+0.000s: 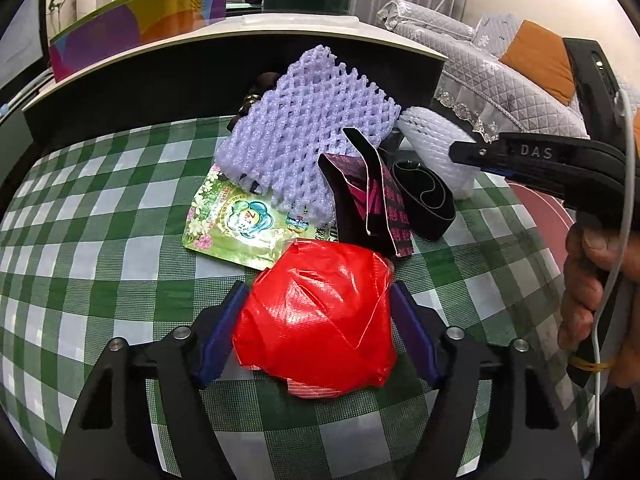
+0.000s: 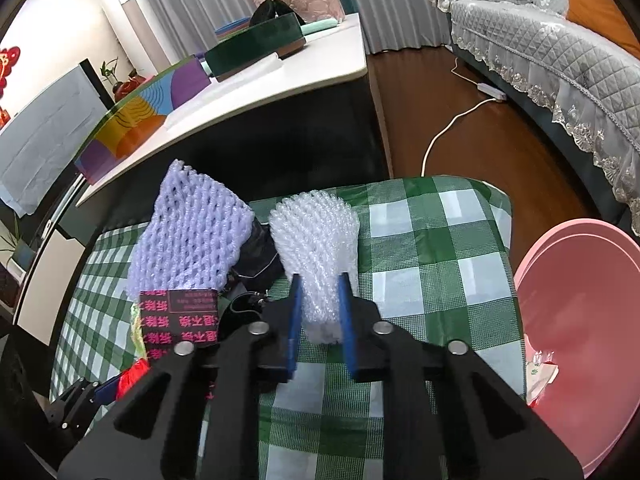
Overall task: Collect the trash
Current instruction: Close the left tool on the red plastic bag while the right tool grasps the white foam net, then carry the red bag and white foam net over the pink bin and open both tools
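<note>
Nearby, purple foam net (image 1: 304, 128); left gripper (image 1: 316, 312) pinching red bag (image 1: 316, 312); right gripper (image 2: 320, 312) squeezing white foam net (image 2: 316, 240)

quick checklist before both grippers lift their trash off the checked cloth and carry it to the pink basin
1. Left gripper around the red plastic wad: ok, a pad sits at each side of it.
2. Left grip firm enough to lift: cannot tell, contact shows but not how hard it presses.
3. Right gripper shut on the white foam net: ok, its near end is pinched between the blue pads.
4. White net free of the purple foam net: ok, a dark item lies between them.
5. Pink basin open to receive: ok, it sits beside the checked cloth.
</note>
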`<state>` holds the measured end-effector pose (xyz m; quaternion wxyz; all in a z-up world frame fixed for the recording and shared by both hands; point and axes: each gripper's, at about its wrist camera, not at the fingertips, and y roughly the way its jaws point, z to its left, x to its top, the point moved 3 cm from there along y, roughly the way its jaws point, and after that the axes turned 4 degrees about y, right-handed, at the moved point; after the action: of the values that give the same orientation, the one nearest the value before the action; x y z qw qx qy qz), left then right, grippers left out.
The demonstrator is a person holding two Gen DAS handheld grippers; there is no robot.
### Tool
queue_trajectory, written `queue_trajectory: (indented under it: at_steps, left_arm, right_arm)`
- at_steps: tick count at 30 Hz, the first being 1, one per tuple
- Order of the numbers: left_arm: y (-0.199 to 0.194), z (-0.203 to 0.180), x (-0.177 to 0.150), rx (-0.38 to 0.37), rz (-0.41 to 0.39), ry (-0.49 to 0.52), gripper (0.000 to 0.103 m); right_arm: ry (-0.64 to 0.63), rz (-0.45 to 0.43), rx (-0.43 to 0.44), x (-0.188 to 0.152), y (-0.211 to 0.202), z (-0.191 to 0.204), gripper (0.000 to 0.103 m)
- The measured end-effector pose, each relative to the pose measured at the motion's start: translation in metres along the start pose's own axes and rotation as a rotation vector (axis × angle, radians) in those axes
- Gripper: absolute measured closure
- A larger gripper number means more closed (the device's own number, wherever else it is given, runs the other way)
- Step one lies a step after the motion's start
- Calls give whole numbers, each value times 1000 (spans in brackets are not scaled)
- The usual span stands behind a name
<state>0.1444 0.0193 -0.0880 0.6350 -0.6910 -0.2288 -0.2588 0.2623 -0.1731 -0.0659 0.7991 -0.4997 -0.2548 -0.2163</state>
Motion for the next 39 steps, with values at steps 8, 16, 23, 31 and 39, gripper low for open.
queue_trajectory:
  at_steps: [8, 16, 23, 31, 39]
  left_arm:
    - [-16, 8, 2, 44, -53, -1, 36]
    - [-42, 10, 7, 59, -127, 7, 36]
    - [-68, 11, 14, 54, -190, -12, 36]
    - [-93, -2, 24, 33, -258, -5, 36]
    - [-103, -12, 27, 38, -287, 11, 36]
  right_arm:
    - [-32, -95, -16, 5, -48, 6, 89]
    - [-94, -152, -56, -6, -91, 14, 89]
    - [-124, -167, -78, -11, -129, 19, 89]
    - [-188, -185, -83, -2, -181, 17, 89]
    - [-175, -262, -92, -10, -202, -7, 89]
